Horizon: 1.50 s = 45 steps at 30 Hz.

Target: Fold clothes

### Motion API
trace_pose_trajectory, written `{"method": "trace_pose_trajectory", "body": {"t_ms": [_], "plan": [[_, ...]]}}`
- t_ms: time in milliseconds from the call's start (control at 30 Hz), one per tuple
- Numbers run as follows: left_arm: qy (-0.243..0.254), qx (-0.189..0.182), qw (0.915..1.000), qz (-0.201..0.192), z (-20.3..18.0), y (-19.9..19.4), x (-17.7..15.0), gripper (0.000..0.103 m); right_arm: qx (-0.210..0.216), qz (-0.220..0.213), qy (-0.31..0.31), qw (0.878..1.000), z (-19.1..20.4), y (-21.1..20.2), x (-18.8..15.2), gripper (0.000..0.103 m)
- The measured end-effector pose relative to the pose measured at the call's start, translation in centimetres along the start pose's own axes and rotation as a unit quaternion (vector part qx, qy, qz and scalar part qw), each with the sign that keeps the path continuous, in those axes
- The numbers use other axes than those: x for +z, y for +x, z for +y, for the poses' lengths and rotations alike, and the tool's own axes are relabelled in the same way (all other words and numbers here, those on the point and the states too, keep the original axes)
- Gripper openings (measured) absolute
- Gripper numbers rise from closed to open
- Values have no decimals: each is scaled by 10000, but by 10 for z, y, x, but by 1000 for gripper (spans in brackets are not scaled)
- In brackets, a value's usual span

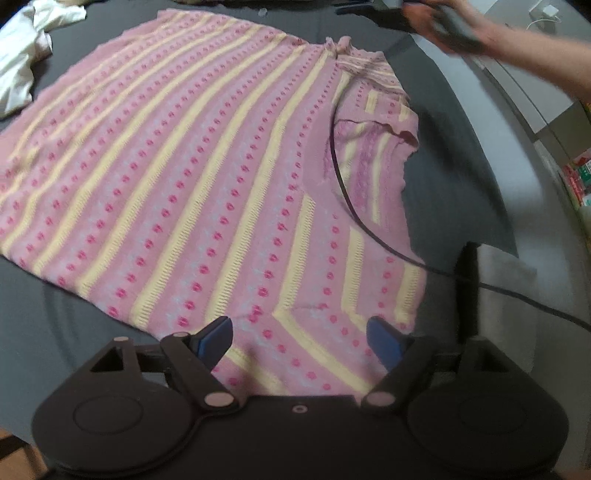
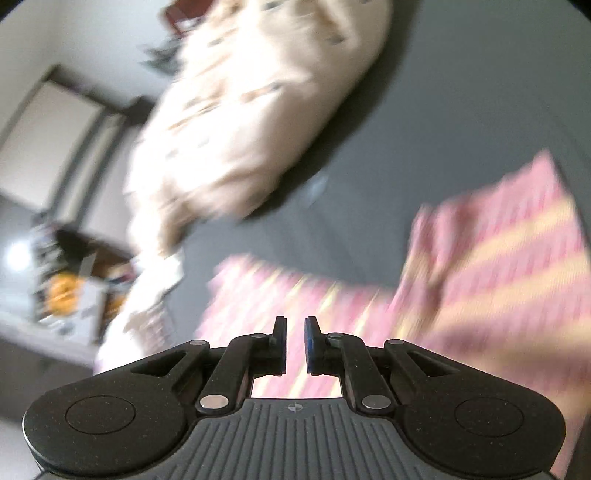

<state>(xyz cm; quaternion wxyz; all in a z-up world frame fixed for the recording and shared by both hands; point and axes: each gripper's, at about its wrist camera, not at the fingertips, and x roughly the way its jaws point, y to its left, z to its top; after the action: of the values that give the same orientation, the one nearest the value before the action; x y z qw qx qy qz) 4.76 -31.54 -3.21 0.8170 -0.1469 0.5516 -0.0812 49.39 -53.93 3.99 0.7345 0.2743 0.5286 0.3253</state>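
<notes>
A pink knitted top (image 1: pixel 184 177) with yellow stripes and rows of darker pink dots lies spread flat on the dark table (image 1: pixel 454 192). Its right sleeve (image 1: pixel 373 155) is folded in over the body. My left gripper (image 1: pixel 299 332) hovers open over the top's near edge, and nothing sits between its blue pads (image 1: pixel 218 338). A hand (image 1: pixel 454 26) holds the right gripper, blurred, beyond the top's far right corner. In the right wrist view my right gripper (image 2: pixel 295 334) is shut with nothing in it. The pink top (image 2: pixel 498 258) lies blurred below and to its right.
A black cable (image 1: pixel 343 192) runs across the sleeve and off to the right. White cloth (image 1: pixel 22 55) lies crumpled at the far left. A large cream garment (image 2: pixel 258 110) lies on the table (image 2: pixel 461 110) beyond the top. Boxes and clutter (image 2: pixel 62 288) stand past the table's edge.
</notes>
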Motion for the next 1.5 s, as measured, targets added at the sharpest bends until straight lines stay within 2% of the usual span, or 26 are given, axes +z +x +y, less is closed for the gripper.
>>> {"method": "trace_pose_trajectory", "body": {"t_ms": [33, 100, 133, 167, 200, 300, 400, 500, 600, 700, 800, 900, 1000, 1067, 1167, 1333, 1367, 1400, 1500], "plan": [[52, 50, 10000, -2, 3, -3, 1, 80, 252, 29, 2, 9997, 6, -12, -24, 11], [166, 156, 9997, -9, 10, -8, 4, 80, 628, 25, 66, 9980, 19, -33, -73, 27], [228, 211, 9995, -16, 14, -12, 5, 80, 767, -2, 120, 9970, 25, -42, -97, 52], [260, 272, 9993, -50, 20, -16, 7, 80, 891, -31, 184, 9959, 31, -50, -121, 72], [260, 322, 9991, -78, 27, -21, 10, 81, 919, -84, 300, 9953, 38, -53, -145, 75], [217, 477, 9986, -86, 56, -33, 23, 82, 967, -299, 570, 9932, 59, -59, -208, 75], [154, 601, 9981, -37, 95, -43, 40, 82, 752, -633, 725, 9925, 81, -63, -258, 75], [94, 509, 9987, -19, 129, -49, 52, 82, 149, -830, 776, 9934, 103, -83, -307, 75], [160, 239, 9994, 185, 147, -48, 56, 82, -481, -792, 778, 9927, 120, -87, -350, 75], [691, -106, 9969, 350, 149, -51, 52, 82, -1005, -602, 1211, 9857, 132, -95, -399, 75], [1533, -510, 9849, 616, 143, -54, 43, 82, -1495, -581, 1684, 9726, 147, -97, -442, 75], [2443, -965, 9616, 796, 133, -56, 29, 82, -2011, -687, 2017, 9561, 158, -95, -482, 75], [3101, -1239, 9374, 985, 120, -52, 10, 82, -2693, -624, 1859, 9429, 163, -88, -512, 74], [3288, -1298, 9287, 1121, 110, -46, 5, 82, -3111, -514, 1663, 9343, 165, -85, -529, 74], [3085, -1470, 9306, 1310, 103, -34, -1, 82, -3359, -419, 1838, 9228, 161, -93, -557, 74], [2580, -1529, 9408, 1582, 102, -10, -8, 82, -3577, -655, 2840, 8872, 157, -118, -596, 75], [2539, -1528, 9417, 1593, 102, -6, -9, 82, -3619, -708, 2886, 8836, 157, -120, -599, 74], [2544, -1526, 9413, 1611, 101, -3, -10, 82, -3653, -758, 2915, 8808, 157, -123, -602, 74], [2561, -1523, 9399, 1669, 98, 8, -11, 77, -3612, -858, 2666, 8894, 154, -118, -598, 74]]}}
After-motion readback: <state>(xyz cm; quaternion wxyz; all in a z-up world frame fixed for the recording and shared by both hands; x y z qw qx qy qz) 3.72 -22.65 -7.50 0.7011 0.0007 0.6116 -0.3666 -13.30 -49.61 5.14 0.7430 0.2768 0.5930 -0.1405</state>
